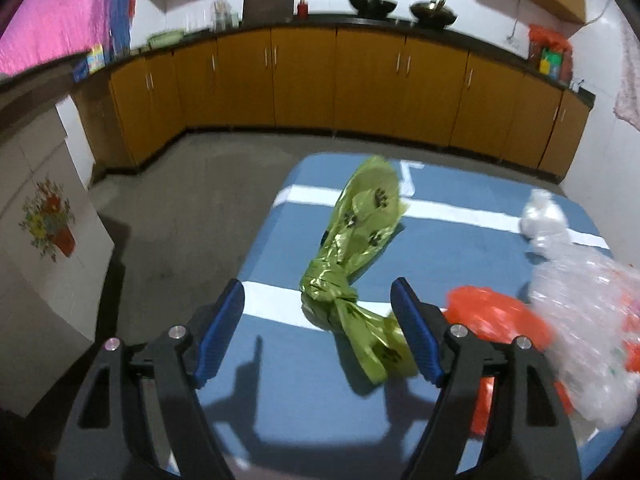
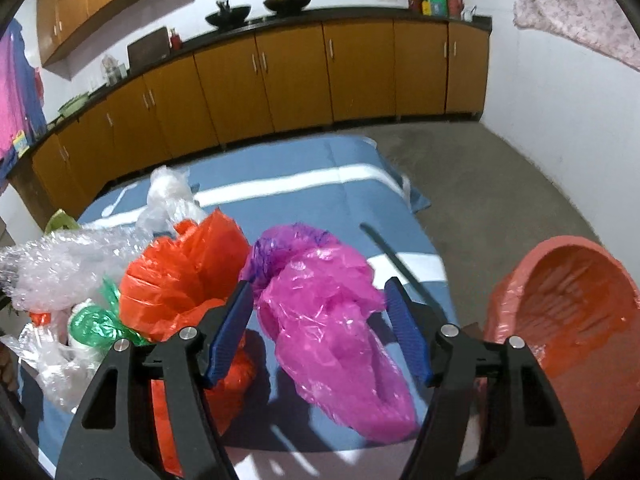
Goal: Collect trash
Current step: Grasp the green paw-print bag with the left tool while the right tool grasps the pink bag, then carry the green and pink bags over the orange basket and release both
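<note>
A knotted green plastic bag (image 1: 356, 264) lies on the blue table (image 1: 280, 364). My left gripper (image 1: 320, 332) is open just above it, its lower end between the jaws. An orange bag (image 1: 492, 320) and clear plastic (image 1: 588, 320) lie to the right. In the right wrist view, my right gripper (image 2: 320, 332) is open around a pink plastic bag (image 2: 332, 320) on the table (image 2: 352, 196). An orange bag (image 2: 184, 276), clear plastic (image 2: 72, 264) and a green bag (image 2: 96, 324) lie to its left. An orange bin (image 2: 568, 320) with a liner stands at the right.
Brown cabinets (image 1: 304, 80) under a dark counter run along the far wall. Grey floor (image 1: 180, 208) lies left of the table and, in the right wrist view, the floor (image 2: 500, 184) shows to the right. A white cabinet with a flower sticker (image 1: 48, 220) stands at the left.
</note>
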`<state>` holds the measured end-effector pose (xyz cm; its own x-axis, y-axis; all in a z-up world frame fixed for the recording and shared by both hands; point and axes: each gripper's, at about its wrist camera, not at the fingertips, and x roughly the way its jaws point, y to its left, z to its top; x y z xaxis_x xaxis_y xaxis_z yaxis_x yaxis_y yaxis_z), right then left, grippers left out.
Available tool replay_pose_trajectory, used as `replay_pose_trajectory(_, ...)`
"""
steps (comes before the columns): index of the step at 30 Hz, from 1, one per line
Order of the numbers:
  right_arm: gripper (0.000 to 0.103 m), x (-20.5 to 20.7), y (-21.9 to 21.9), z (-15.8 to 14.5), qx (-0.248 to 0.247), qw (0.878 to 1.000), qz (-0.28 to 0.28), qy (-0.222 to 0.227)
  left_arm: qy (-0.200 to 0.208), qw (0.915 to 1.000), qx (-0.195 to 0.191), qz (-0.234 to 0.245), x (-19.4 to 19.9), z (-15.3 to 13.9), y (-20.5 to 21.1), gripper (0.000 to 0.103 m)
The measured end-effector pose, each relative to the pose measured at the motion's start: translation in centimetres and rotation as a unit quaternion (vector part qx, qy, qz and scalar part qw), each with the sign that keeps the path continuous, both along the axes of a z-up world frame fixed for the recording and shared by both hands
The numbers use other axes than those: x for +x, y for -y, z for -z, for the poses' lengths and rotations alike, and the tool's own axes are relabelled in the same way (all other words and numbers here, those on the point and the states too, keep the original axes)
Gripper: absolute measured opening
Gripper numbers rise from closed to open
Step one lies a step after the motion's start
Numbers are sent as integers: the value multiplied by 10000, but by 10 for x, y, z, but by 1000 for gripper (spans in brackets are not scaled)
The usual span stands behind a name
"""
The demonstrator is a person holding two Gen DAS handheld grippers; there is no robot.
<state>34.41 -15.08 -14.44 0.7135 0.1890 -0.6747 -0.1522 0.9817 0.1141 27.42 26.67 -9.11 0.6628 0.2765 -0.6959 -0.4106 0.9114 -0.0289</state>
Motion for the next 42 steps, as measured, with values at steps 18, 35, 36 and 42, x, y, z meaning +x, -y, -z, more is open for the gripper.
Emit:
replay_pose_trajectory(18, 41, -16, 2, 4, 106, 9993, -364, -44, -439, 9980, -344, 294, 23, 33, -4, 28)
replay_pose_trajectory(35, 41, -89, 46, -55, 210, 9968, 149, 759, 497, 9947, -323, 834, -51, -50, 37, 28)
replay_pose_trajectory(36, 41, -97, 50, -60, 196, 9962, 201, 826, 566, 9935, -326, 935, -56, -58, 46, 28)
replay_pose_trajectory(42, 41, -133, 74, -78, 51, 9926, 519, 1094, 822, 9845, -386, 1500, -80, -89, 99, 28)
